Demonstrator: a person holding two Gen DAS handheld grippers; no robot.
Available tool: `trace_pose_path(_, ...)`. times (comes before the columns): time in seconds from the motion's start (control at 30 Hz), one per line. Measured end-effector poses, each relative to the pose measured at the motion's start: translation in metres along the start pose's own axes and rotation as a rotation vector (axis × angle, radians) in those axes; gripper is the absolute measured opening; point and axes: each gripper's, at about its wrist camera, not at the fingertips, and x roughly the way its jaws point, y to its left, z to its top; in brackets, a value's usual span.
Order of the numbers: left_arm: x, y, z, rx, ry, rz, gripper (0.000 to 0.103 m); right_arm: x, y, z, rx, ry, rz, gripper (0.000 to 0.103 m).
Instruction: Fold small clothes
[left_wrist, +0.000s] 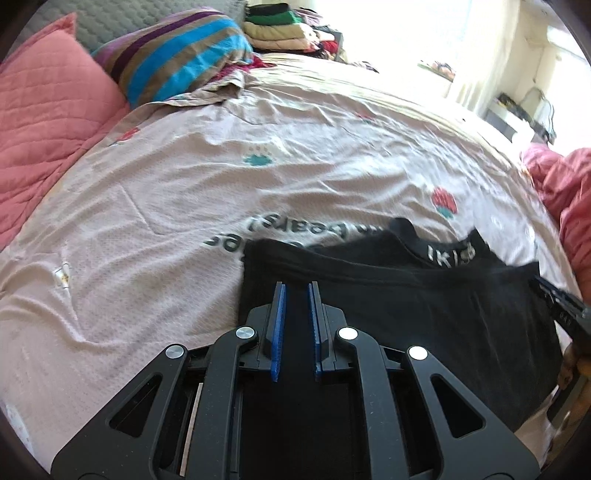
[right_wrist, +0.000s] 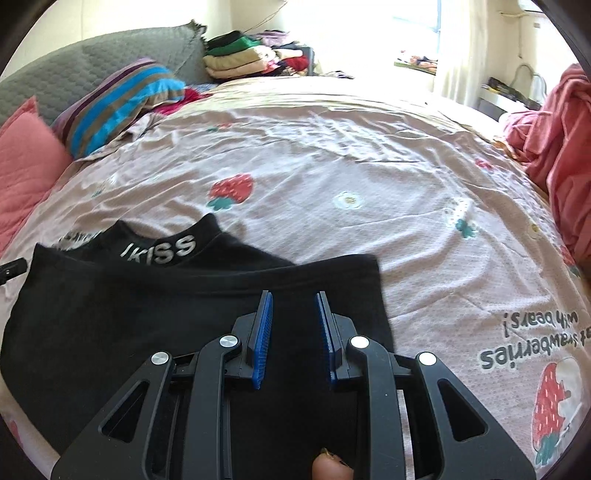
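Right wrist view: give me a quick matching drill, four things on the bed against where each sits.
Things:
1. black top with white collar lettering
2. striped blue, brown and purple pillow
3. pink crumpled blanket
4. stack of folded clothes

Places:
A. right edge of the bed
B. far end of the bed
C. nearest, under the right gripper
D. left, by the grey quilt

Pairs: 1-C, 2-D, 3-A, 4-B

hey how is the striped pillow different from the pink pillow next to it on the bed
The striped pillow has blue, brown and purple bands; the pink pillow is one plain colour. The pink pillow is quilted with stitched diamonds; the striped pillow looks smooth. Both lie at the head of the bed, by the grey headboard.
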Motion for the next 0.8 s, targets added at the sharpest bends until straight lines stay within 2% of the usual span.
trace_pose_path(0.07,0.001,0.010,0.002,-0.030,0.004,0.003,0.009,-0.001,-0.007,0.000,0.014,-0.006,-0.019,0.023)
trace_pose_path(0.17,0.006,0.025,0.002,-0.079,0.021,-0.001,0.023,0.001,-0.021,0.000,0.038,0.007,-0.050,0.023)
trace_pose_path(0.23,0.011,0.031,0.001,-0.102,0.039,-0.021,0.037,0.003,-0.030,0.000,0.063,0.014,-0.053,0.025)
trace_pose_path(0.33,0.020,0.032,0.000,-0.096,0.057,-0.016,0.053,0.008,-0.039,-0.001,0.081,0.037,-0.046,0.034)
trace_pose_path(0.47,0.030,0.029,-0.002,-0.082,0.075,0.002,0.053,0.014,-0.044,-0.004,0.098,0.053,-0.024,0.036)
trace_pose_path(0.5,0.032,0.028,-0.003,-0.078,0.077,0.004,0.050,0.015,-0.045,-0.004,0.101,0.057,-0.019,0.031)
trace_pose_path(0.53,0.033,0.027,-0.003,-0.073,0.076,0.005,0.039,0.016,-0.045,-0.005,0.103,0.058,-0.008,0.024)
trace_pose_path(0.57,0.035,0.025,-0.004,-0.063,0.081,0.000,0.029,0.016,-0.044,-0.006,0.100,0.058,0.008,0.013)
trace_pose_path(0.6,0.036,0.020,-0.005,-0.040,0.090,-0.009,0.011,0.015,-0.044,-0.007,0.097,0.052,0.013,0.010)
trace_pose_path(0.7,0.030,0.007,-0.005,0.046,0.072,0.037,0.005,0.005,-0.041,-0.007,0.086,0.015,0.019,0.007)
trace_pose_path(0.8,0.017,0.007,0.002,0.043,0.034,0.033,0.004,-0.009,-0.046,-0.005,0.103,-0.029,0.029,0.006)
